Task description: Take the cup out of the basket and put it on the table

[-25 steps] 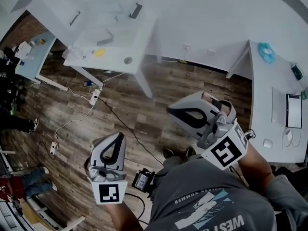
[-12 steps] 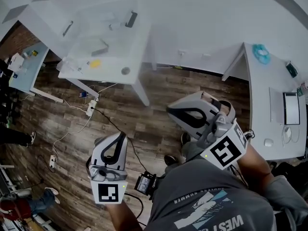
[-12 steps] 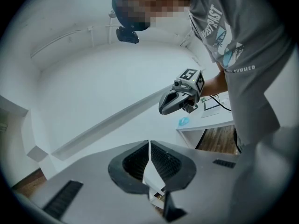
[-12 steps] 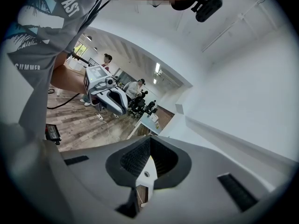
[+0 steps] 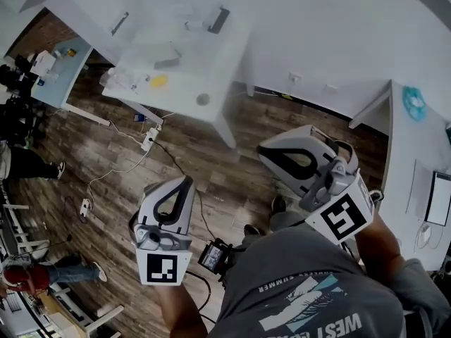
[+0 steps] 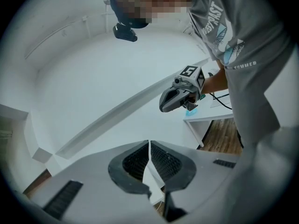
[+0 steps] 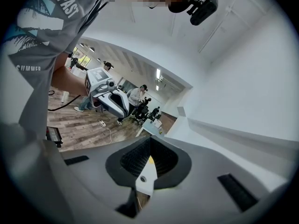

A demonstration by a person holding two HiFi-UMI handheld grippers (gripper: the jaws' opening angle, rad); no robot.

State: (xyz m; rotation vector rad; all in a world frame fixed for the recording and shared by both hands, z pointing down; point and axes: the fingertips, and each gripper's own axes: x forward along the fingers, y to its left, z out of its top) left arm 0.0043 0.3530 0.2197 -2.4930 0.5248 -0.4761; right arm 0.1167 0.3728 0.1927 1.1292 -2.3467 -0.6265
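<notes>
Neither a cup nor a basket can be made out in any view. In the head view the white table (image 5: pixel 190 83) stands ahead, washed out, with a yellow item (image 5: pixel 159 81) and a dark object (image 5: pixel 219 20) on it. My left gripper (image 5: pixel 184 182) hangs over the wooden floor, short of the table, jaws shut and empty. My right gripper (image 5: pixel 264 153) is held higher at the right, also shut with nothing in it. In the left gripper view the jaws (image 6: pixel 149 143) meet, and the right gripper (image 6: pixel 180 94) shows beyond. In the right gripper view the jaws (image 7: pixel 150 141) are closed.
A power strip with cables (image 5: pixel 150 139) lies on the floor near the table leg. A second white desk (image 5: pixel 402 182) at the right carries a teal roll (image 5: pixel 414 103) and a screen (image 5: pixel 439 197). People stand at the left (image 5: pixel 28 164).
The head view has swung, so the white table now sits further right and lower in the picture. Both grippers keep their pose and stay shut.
</notes>
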